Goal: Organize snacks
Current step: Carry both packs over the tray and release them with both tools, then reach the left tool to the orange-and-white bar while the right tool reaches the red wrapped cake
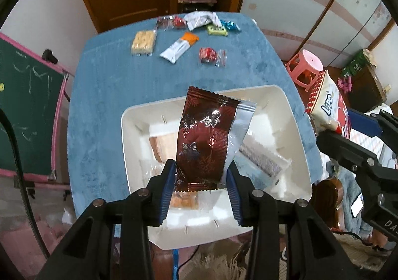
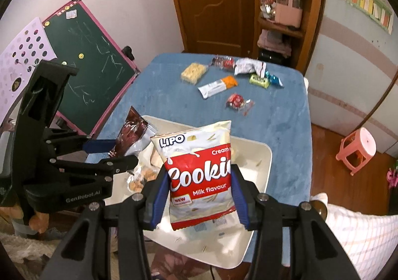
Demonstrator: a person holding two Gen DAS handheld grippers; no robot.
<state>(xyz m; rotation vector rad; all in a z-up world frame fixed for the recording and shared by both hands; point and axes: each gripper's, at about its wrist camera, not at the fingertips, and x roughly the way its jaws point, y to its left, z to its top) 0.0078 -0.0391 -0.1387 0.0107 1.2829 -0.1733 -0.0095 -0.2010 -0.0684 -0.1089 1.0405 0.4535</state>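
the left gripper (image 1: 201,175) was closed on a dark red wrapper (image 1: 206,138) and held it upright over the white tray (image 1: 296,131). the right gripper (image 2: 200,185) was closed on a cookie bag (image 2: 199,170), also above the tray, just beside the wrapper. some packets already lay inside the tray. further back on the blue worktop (image 1: 112,96) were more snacks, well apart from the tray: a cracker pack (image 1: 143,41), a white and orange bar (image 1: 179,47) and a small red candy (image 1: 207,55).
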